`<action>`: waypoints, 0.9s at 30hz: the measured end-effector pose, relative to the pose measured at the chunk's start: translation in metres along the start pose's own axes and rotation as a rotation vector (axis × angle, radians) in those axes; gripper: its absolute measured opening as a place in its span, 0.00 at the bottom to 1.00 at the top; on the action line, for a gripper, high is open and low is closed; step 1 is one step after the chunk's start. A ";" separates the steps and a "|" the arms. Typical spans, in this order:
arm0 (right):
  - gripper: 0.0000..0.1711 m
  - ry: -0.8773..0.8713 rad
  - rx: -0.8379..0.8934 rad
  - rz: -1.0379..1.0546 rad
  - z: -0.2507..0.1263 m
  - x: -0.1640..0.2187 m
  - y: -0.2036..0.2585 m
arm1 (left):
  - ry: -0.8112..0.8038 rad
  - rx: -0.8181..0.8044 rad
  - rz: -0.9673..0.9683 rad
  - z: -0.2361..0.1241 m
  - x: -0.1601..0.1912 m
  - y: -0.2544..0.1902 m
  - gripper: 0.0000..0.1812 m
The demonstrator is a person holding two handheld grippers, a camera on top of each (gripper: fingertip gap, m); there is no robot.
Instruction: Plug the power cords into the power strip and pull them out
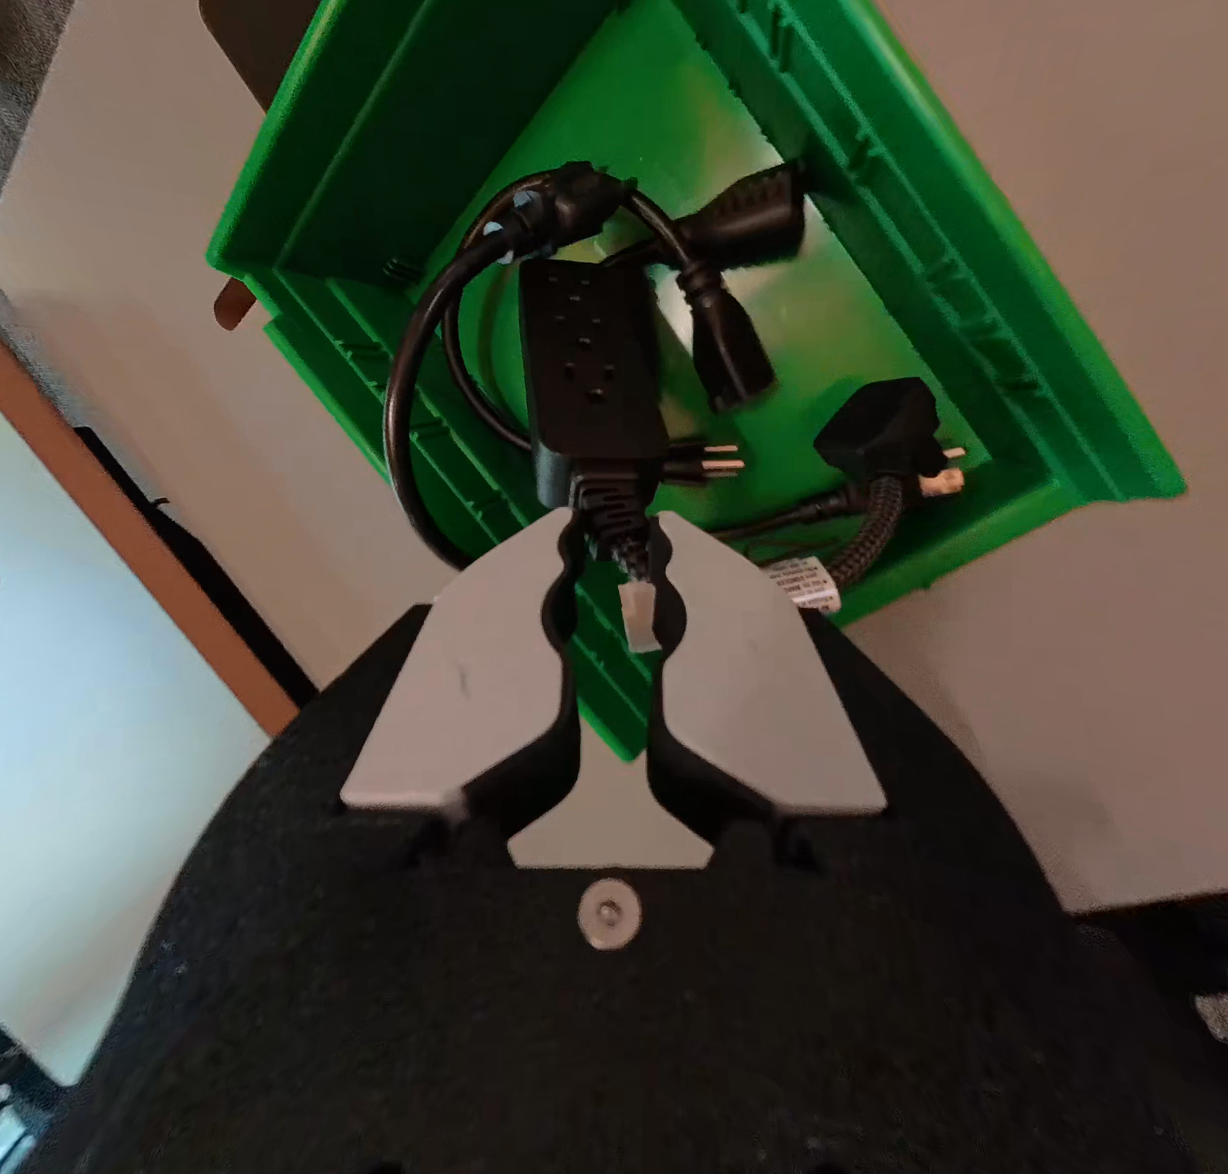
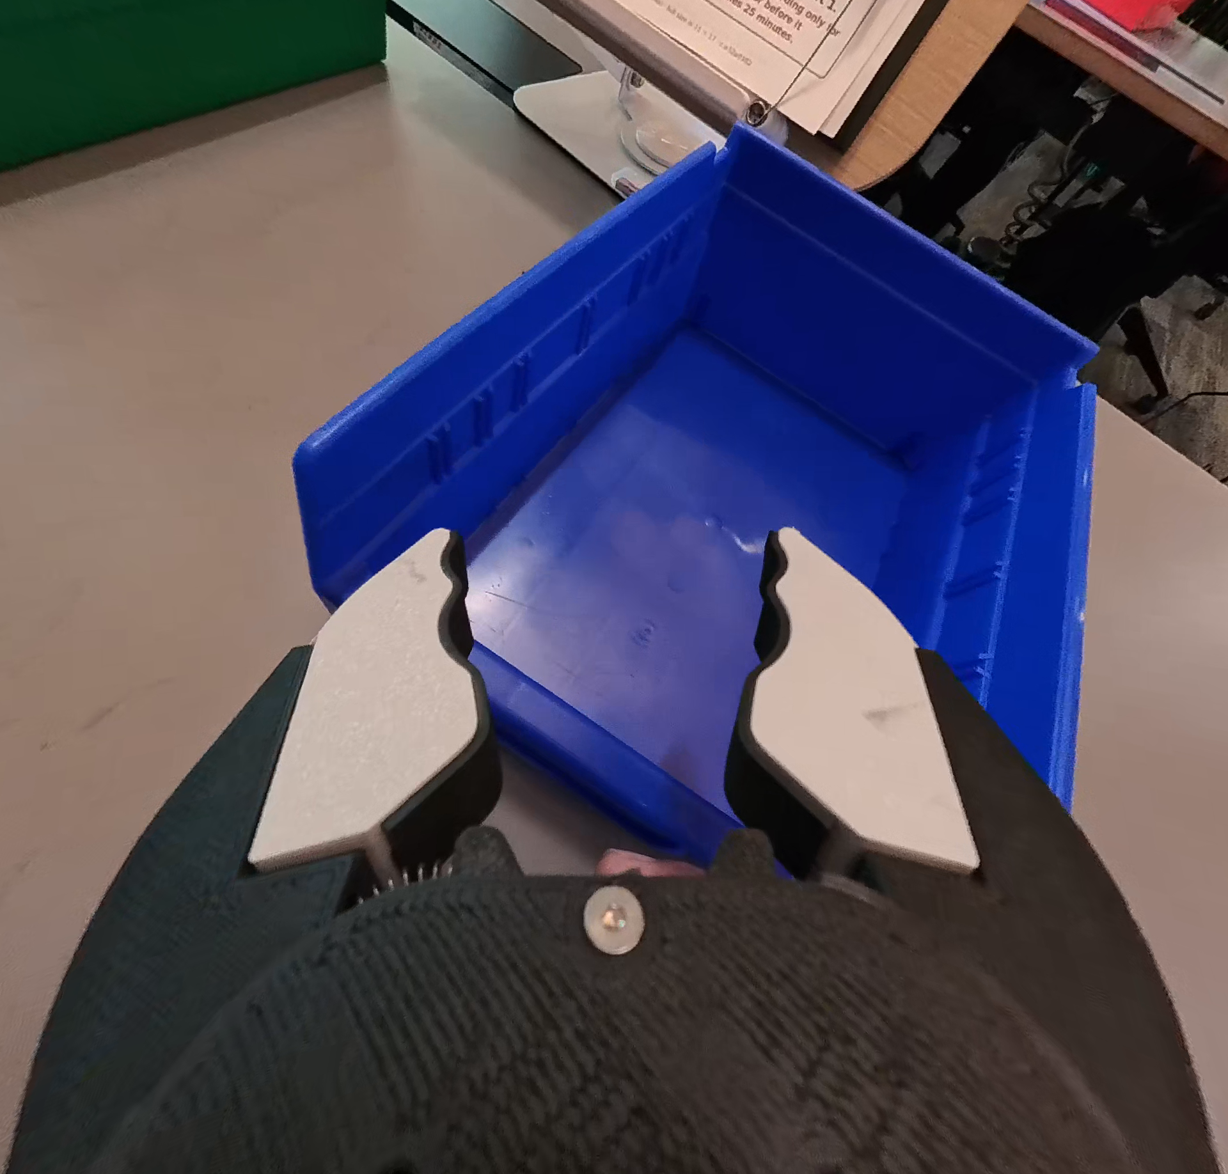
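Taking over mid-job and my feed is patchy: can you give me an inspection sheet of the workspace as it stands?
Surface: grey tabletop, bare where visible.
Job's things: black power strip over the green bin, sockets unoccupied; loose black plugs lie in the bin.
Clutter: blue bin, nothing seen inside; printed sheets on a stand behind it.
Grippers: left tongs shut on the power strip's braided cord at the strain relief; right tongs open, holding nothing, above the blue bin.
Cables: black cord looping beside the strip; braided cord trailing over the bin's low front.
Surroundings: another desk, dark chairs beyond.
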State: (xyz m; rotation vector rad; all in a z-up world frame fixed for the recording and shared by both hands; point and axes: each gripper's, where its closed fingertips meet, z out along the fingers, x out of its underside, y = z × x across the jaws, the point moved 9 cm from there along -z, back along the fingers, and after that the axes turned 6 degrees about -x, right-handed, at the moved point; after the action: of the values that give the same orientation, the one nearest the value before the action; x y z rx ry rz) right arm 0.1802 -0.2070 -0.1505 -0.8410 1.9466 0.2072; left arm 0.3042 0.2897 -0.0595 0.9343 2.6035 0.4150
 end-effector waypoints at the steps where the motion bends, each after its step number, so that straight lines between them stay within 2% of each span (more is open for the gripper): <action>1: 0.50 -0.001 0.000 -0.003 0.000 -0.001 0.000 | 0.002 0.001 0.025 -0.010 -0.001 -0.003 0.10; 5: 0.50 -0.004 -0.005 -0.003 0.000 -0.002 0.002 | -0.095 0.027 0.083 -0.059 -0.006 -0.012 0.10; 9: 0.50 -0.030 -0.025 -0.019 -0.001 -0.010 0.009 | -0.270 0.051 0.101 -0.115 -0.010 -0.030 0.10; 12: 0.50 -0.066 -0.068 -0.016 -0.005 -0.019 0.017 | -0.404 0.122 0.063 -0.137 -0.007 -0.059 0.10; 15: 0.50 -0.143 -0.140 -0.006 -0.011 -0.032 0.029 | -0.487 0.229 0.007 -0.130 0.002 -0.103 0.10; 20: 0.49 -0.169 -0.236 -0.081 -0.012 -0.050 0.062 | -0.475 0.373 -0.018 -0.078 0.036 -0.187 0.10; 27: 0.49 -0.137 -0.300 -0.222 -0.009 -0.062 0.112 | -0.398 0.267 -0.171 -0.031 0.085 -0.228 0.10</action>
State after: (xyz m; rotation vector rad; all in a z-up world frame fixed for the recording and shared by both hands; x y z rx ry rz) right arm 0.1210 -0.0989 -0.1165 -1.1995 1.7027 0.4199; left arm 0.1040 0.1719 -0.1370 0.7697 2.3734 -0.1547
